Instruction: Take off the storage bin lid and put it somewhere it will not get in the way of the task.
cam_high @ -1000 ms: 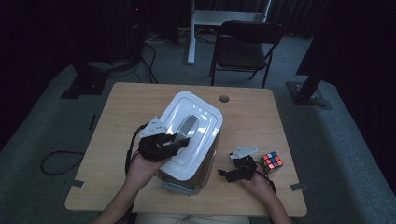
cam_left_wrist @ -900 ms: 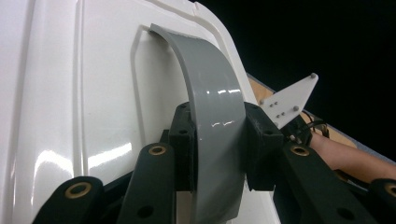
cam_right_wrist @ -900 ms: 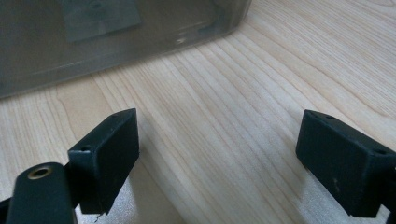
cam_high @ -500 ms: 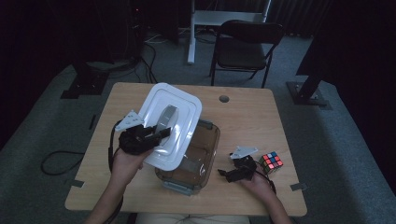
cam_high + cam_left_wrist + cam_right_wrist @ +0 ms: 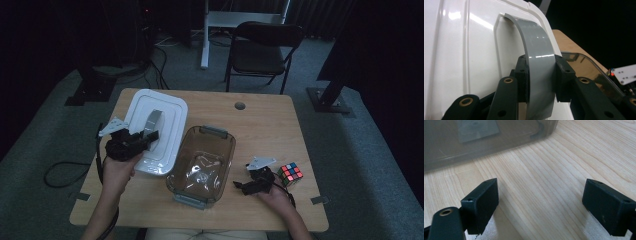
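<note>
The left gripper (image 5: 540, 80) clamps the grey curved handle (image 5: 537, 50) of the white plastic lid (image 5: 155, 127) between its jaws; the right gripper (image 5: 541, 205) stands wide open, empty, just beside the clear plastic box (image 5: 202, 165).

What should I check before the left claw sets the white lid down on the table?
1. Grip: left claw shut on the grey strap handle of the white plastic lid: ok.
2. Lid off the clear rectangular plastic container: ok, it sits to the container's left.
3. Lid height above the light wooden table: cannot tell.
4. Landing spot at the table's left: cannot tell, the lid hides it.
5. Right claw open, low over the table beside the container: ok.
6. Multicoloured puzzle cube far from the lid's path: ok.
</note>
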Tool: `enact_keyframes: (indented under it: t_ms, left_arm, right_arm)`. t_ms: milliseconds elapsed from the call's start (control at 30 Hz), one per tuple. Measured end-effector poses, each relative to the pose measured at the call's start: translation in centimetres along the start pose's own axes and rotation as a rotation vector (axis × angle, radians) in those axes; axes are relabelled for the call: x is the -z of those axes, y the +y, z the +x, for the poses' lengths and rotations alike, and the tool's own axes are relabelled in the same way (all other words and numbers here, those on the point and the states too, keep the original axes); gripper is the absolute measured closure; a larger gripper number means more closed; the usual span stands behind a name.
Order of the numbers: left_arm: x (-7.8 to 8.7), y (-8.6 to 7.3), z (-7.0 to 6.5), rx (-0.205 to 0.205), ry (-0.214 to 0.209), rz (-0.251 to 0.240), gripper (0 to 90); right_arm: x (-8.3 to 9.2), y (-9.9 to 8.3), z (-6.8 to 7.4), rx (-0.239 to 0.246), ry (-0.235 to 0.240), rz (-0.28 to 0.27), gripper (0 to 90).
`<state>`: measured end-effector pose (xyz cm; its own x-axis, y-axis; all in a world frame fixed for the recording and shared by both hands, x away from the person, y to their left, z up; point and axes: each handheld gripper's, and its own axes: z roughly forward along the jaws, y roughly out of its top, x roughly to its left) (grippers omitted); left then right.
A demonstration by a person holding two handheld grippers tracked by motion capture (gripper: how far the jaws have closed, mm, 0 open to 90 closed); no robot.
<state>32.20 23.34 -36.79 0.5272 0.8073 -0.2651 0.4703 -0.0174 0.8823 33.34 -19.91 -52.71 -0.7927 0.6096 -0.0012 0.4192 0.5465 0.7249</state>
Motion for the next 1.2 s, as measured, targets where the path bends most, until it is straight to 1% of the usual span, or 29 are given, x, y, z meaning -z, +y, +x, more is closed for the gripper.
enact_keyframes:
  t_ms: [33, 67, 133, 200, 267, 333, 367, 400, 433, 467, 533, 567, 600, 633, 667, 733, 767, 800, 833, 900, 933, 967, 1033, 1133, 1167, 1200]
  left_arm:
    - [0.1, -0.1, 0.3, 0.006, 0.009, 0.000, 69.8]
    - [0.2, -0.2, 0.7, 0.009, 0.011, -0.002, 69.8]
    - [0.4, -0.4, 1.2, 0.029, 0.010, -0.005, 69.8]
    - [0.4, -0.6, 1.7, 0.036, 0.028, -0.009, 69.8]
    - [0.2, -0.9, 2.3, 0.048, 0.037, 0.001, 69.9]
    - [-0.3, -1.5, 2.9, 0.067, 0.040, 0.011, 69.9]
    - [-0.3, -1.5, 2.9, 0.067, 0.040, 0.011, 69.8]
    - [-0.8, -2.0, 3.5, 0.086, 0.041, 0.021, 69.8]
    - [-1.1, -2.4, 3.9, 0.099, 0.034, 0.021, 69.9]
    - [-1.4, -2.7, 4.2, 0.108, 0.035, 0.034, 69.9]
    - [-2.0, -3.3, 4.6, 0.126, 0.026, 0.037, 69.9]
    - [-2.3, -3.6, 4.8, 0.129, 0.030, 0.051, 69.9]
    - [-2.7, -4.0, 5.0, 0.134, 0.029, 0.052, 69.8]
    - [-2.9, -4.2, 5.1, 0.133, 0.029, 0.059, 69.8]
    - [-3.2, -4.5, 5.2, 0.142, 0.037, 0.070, 69.8]
    - [-3.8, -5.2, 5.5, 0.149, 0.031, 0.068, 69.8]
    - [-3.8, -5.2, 5.5, 0.149, 0.031, 0.068, 69.8]
    - [-4.3, -5.8, 5.6, 0.168, 0.029, 0.079, 69.8]
    - [-4.5, -6.1, 5.6, 0.178, 0.035, 0.079, 69.8]
    - [-4.9, -6.7, 5.6, 0.186, 0.045, 0.098, 69.8]
    - [-5.1, -7.0, 5.6, 0.194, 0.042, 0.100, 69.8]
    - [-5.4, -7.3, 5.6, 0.195, 0.037, 0.113, 69.9]
    - [-5.7, -7.8, 5.7, 0.191, 0.040, 0.119, 69.8]
    - [-6.2, -8.3, 5.7, 0.204, 0.039, 0.132, 69.8]
    - [-6.4, -8.5, 5.7, 0.198, 0.046, 0.141, 69.8]
    - [-6.4, -8.6, 5.7, 0.201, 0.048, 0.143, 69.8]
  right_arm:
    - [0.0, 0.0, 0.0, 0.000, 0.000, 0.000, 13.2]
    - [0.0, 0.0, 0.0, -0.001, 0.000, 0.000, 13.2]
    - [0.0, 0.0, 0.0, -0.001, 0.000, 0.000, 13.2]
    - [0.0, 0.0, 0.0, 0.001, -0.001, 0.000, 13.2]
    - [0.0, 0.0, 0.0, 0.001, -0.001, 0.000, 13.2]
    - [0.0, 0.0, 0.0, 0.002, -0.002, -0.001, 13.2]
    - [0.0, 0.0, 0.0, 0.002, -0.002, -0.001, 13.2]
    - [0.0, 0.0, 0.0, 0.002, -0.001, -0.001, 13.2]
    - [0.0, 0.0, 0.0, 0.001, -0.001, 0.000, 13.2]
    - [0.0, 0.0, 0.0, 0.002, -0.001, 0.000, 13.2]
    - [0.0, 0.0, 0.0, 0.001, -0.001, 0.000, 13.2]
    - [0.0, 0.0, 0.0, 0.001, -0.001, 0.000, 13.2]
    - [0.0, 0.0, 0.0, 0.001, -0.001, 0.000, 13.2]
    - [0.0, 0.0, 0.0, 0.001, -0.001, 0.000, 13.2]
    - [0.0, 0.0, 0.0, 0.001, -0.001, 0.001, 13.2]
    - [0.0, 0.0, 0.0, 0.001, -0.001, 0.001, 13.2]
    - [0.0, 0.0, 0.0, 0.001, -0.001, 0.001, 13.2]
    - [0.0, 0.0, 0.0, 0.001, -0.001, 0.001, 13.2]
    - [0.0, 0.0, 0.0, 0.001, -0.001, 0.000, 13.3]
    - [0.0, 0.0, 0.0, 0.001, -0.001, 0.001, 13.2]
    - [0.0, 0.0, 0.0, 0.001, -0.001, 0.000, 13.3]
    - [0.0, 0.0, 0.0, 0.001, -0.001, 0.000, 13.2]
    - [0.0, 0.0, 0.0, 0.001, -0.001, 0.000, 13.2]
    - [0.0, 0.0, 0.0, 0.001, -0.001, 0.000, 13.2]
    - [0.0, 0.0, 0.0, 0.001, -0.001, 0.001, 13.2]
    - [0.0, 0.0, 0.0, 0.001, -0.001, 0.000, 13.2]
